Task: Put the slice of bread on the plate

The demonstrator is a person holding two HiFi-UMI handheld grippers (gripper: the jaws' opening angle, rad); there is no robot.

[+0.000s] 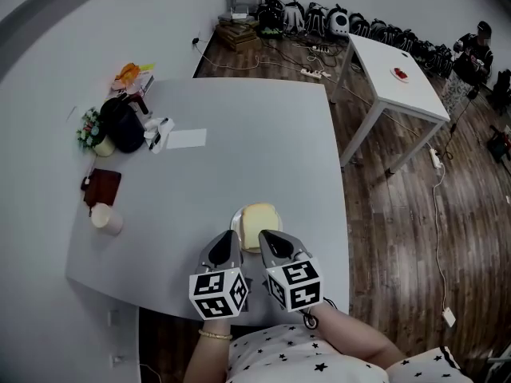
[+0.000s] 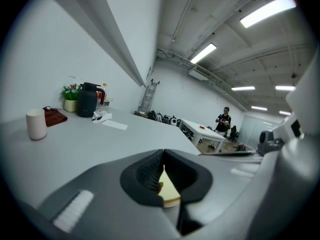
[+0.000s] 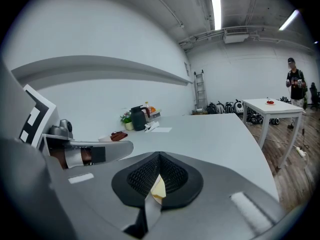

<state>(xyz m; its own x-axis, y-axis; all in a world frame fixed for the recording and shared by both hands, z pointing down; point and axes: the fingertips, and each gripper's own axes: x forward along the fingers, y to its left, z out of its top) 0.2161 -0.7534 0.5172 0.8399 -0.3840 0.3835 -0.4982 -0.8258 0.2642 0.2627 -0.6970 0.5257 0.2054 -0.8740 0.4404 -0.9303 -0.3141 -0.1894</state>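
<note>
A pale slice of bread (image 1: 259, 220) lies on a small white plate (image 1: 236, 221) near the front edge of the grey table (image 1: 239, 150). My left gripper (image 1: 232, 236) and right gripper (image 1: 269, 234) hover side by side just in front of it, tips over its near edge. Both are shut with nothing held. In the left gripper view the jaws meet at the tip of the left gripper (image 2: 163, 153), and the bread (image 2: 168, 191) shows through the gap below. The right gripper view shows the right gripper (image 3: 159, 155) the same way, with the bread (image 3: 158, 190) beneath.
At the table's left stand a white cup (image 1: 105, 218), a brown pouch (image 1: 102, 187), a black jug (image 1: 124, 124), a flower pot (image 1: 92, 131) and a sheet of paper (image 1: 186, 139). A white table (image 1: 397, 74) stands on the wooden floor at right, with a person (image 1: 475, 50) beyond.
</note>
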